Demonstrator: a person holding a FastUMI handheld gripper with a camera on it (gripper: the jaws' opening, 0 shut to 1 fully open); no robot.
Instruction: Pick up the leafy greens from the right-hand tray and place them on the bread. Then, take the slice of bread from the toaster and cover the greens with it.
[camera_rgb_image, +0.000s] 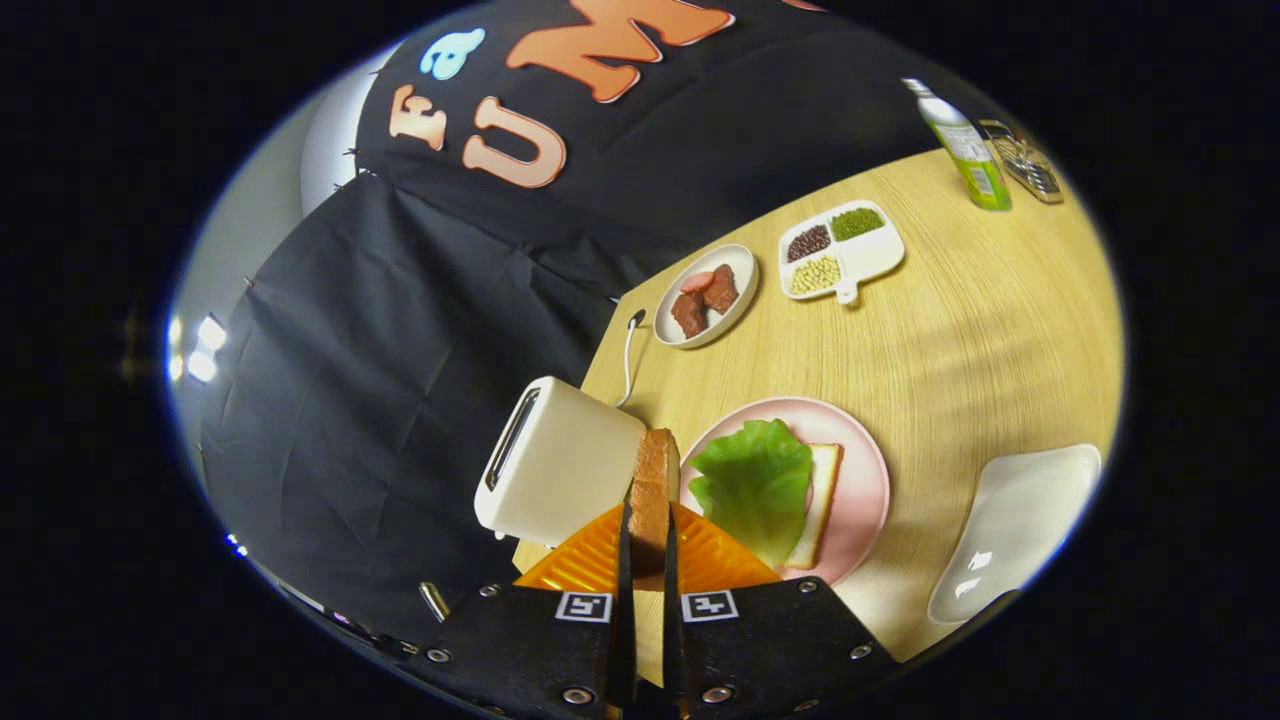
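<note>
Gripper (648, 535) fingers are clamped on a slice of bread (652, 495), held on edge between them, both fingers pressing its flat sides; the crust edge sticks up past the fingertips. Slice is lifted clear of the toaster (553, 468), which sits just left of the fingers at the wooden table's (980, 330) edge, slot (511, 438) facing up and to the left, white cord (628, 358) running off behind it. Just right of the held slice is a pink plate (868, 470) with a second bread slice (822, 500) lying flat on it, and the leafy greens (755, 485) lie on top of that slice, covering most of it; only the right crust side shows. Greens are not yet covered. Beyond the fingers, further back, an oval dish (738, 262) holds brownish-red meat pieces (704, 300), and beside it a white divided tray (872, 255) holds dark, green and pale beans in separate compartments. A green bottle (968, 150) stands at the far side, with a wire rack (1025, 160) near it. A white tray (1015, 525) sits right of the pink plate, well apart from the toaster.
</note>
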